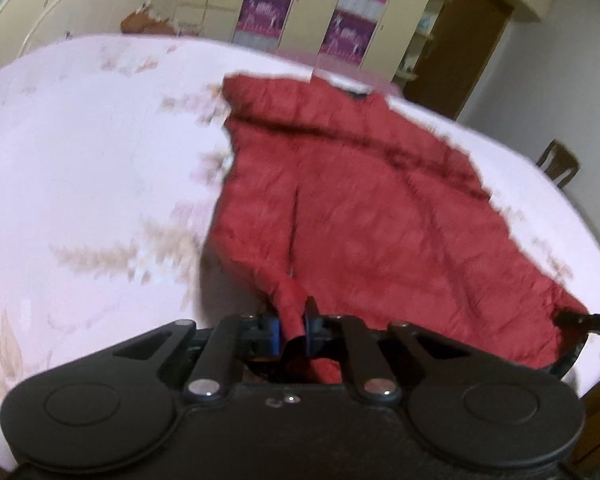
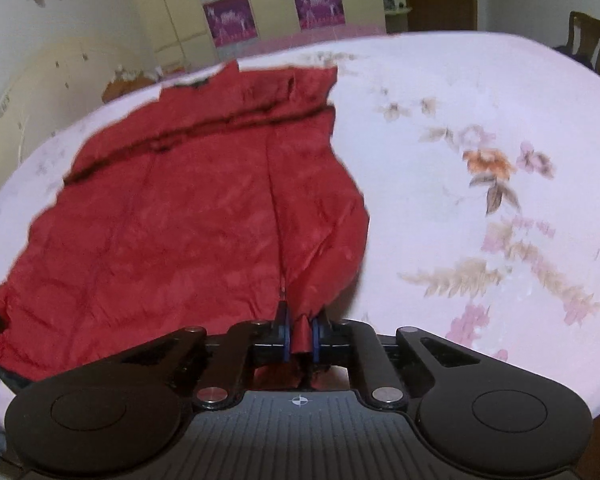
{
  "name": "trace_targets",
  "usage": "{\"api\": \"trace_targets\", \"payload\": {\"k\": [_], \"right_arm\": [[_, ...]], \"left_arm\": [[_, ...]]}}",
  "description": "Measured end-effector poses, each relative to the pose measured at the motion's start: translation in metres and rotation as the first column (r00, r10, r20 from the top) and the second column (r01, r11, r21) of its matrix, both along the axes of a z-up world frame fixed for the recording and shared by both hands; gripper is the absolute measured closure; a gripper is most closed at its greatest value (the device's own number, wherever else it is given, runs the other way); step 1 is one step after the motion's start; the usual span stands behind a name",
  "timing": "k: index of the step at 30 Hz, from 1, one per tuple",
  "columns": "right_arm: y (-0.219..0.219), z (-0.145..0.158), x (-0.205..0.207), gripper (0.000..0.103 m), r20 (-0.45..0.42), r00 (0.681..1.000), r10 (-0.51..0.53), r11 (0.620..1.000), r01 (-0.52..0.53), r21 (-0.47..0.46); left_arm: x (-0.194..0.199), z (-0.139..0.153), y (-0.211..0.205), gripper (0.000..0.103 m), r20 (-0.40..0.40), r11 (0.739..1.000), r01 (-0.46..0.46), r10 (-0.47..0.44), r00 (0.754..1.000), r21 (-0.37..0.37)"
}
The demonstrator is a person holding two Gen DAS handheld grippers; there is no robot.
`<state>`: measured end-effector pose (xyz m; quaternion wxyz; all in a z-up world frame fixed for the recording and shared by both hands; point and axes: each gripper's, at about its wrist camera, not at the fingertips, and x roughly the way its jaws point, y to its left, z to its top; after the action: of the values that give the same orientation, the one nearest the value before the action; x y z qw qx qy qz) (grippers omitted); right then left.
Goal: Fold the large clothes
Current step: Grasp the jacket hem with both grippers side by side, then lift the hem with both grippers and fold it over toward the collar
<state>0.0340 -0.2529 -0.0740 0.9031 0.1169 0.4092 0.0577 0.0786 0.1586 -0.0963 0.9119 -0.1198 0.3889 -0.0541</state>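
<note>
A large red garment (image 1: pixel 360 200) lies spread on a bed with a pink floral sheet (image 1: pixel 80 160). My left gripper (image 1: pixel 294 326) is shut on the garment's near left corner, with red cloth bunched between its blue pads. In the right wrist view the same red garment (image 2: pixel 188 216) stretches away across the sheet (image 2: pixel 480 140). My right gripper (image 2: pixel 300 334) is shut on its near right corner. The right gripper's dark tip (image 1: pixel 588 322) shows at the garment's far corner in the left wrist view. The near hem hangs lifted between both grippers.
Cream wardrobes with purple panels (image 1: pixel 264 4) stand behind the bed. A brown door (image 1: pixel 460 40) is at the back right. A wooden chair (image 2: pixel 588 36) stands beside the bed on the right. The headboard (image 1: pixel 40 8) curves along the left.
</note>
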Motion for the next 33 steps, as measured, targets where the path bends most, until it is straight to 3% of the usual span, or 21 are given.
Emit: {"api": "trace_targets", "payload": {"k": [7,16,26,33], "right_arm": [[0.0,0.042,0.026,0.094,0.116,0.993,-0.021,1.0,0.019,0.02],[-0.008,0.07,0.118,0.094,0.228,0.973,-0.034,0.999,0.025,0.043],[-0.006,0.077,0.227,0.094,0.264,0.964,-0.036,0.999,0.026,0.041],[-0.008,0.073,0.294,0.094,0.261,0.965,-0.034,0.999,0.028,0.027]], "left_arm": [[0.031,0.04,-0.003,0.093,0.125,0.999,0.008,-0.004,0.992,-0.036],[0.116,0.067,-0.01,0.093,0.207,0.999,-0.042,0.046,0.977,-0.026],[0.214,0.083,-0.021,0.093,0.271,0.998,-0.059,0.052,0.961,0.02],[0.276,0.081,-0.025,0.093,0.283,0.991,-0.121,0.099,0.954,0.063]]}}
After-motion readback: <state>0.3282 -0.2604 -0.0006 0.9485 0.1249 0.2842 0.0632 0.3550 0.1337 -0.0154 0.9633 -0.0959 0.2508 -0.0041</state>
